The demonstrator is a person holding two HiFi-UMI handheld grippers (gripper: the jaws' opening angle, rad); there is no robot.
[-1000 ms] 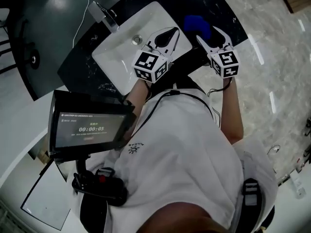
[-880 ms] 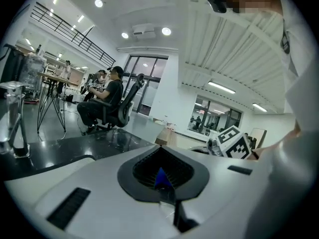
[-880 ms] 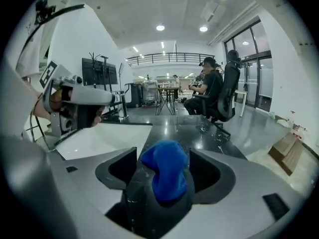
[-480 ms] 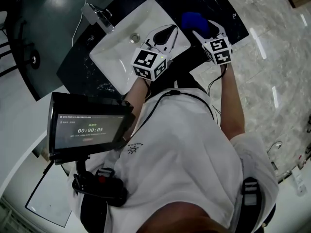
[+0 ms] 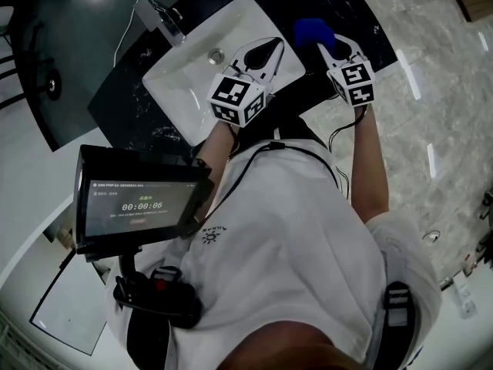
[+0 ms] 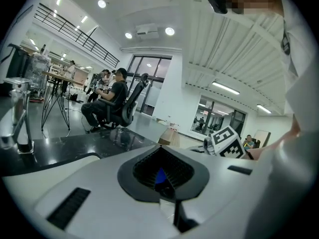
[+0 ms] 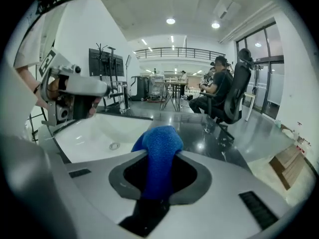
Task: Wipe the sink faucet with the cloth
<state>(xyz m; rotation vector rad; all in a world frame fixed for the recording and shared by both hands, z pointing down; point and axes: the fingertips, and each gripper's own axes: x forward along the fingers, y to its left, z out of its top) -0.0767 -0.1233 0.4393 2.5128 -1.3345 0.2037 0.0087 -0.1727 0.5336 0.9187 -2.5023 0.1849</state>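
Observation:
A blue cloth (image 5: 310, 29) lies bunched on the black counter (image 5: 123, 91), right of the white sink (image 5: 189, 72). My right gripper (image 5: 330, 43) has just been closing and now pinches it; in the right gripper view the blue cloth (image 7: 160, 139) bulges up between the pads of the right gripper (image 7: 159, 156). The chrome faucet (image 5: 158, 15) stands at the sink's far left corner, and the faucet (image 6: 17, 118) also shows in the left gripper view. Over the basin's right rim my left gripper (image 5: 276, 46) is shut and empty, as the left gripper (image 6: 162, 156) shows in its own view.
The drain (image 5: 216, 54) sits in the middle of the basin. A dark monitor (image 5: 142, 199) hangs by the person's left side. People sit on office chairs (image 7: 234, 96) beyond the counter. The counter's front edge runs just below both grippers.
The right gripper's jaws stood wide open beside the cloth; they have moved in slightly and closed on it. The left gripper stays where it was.

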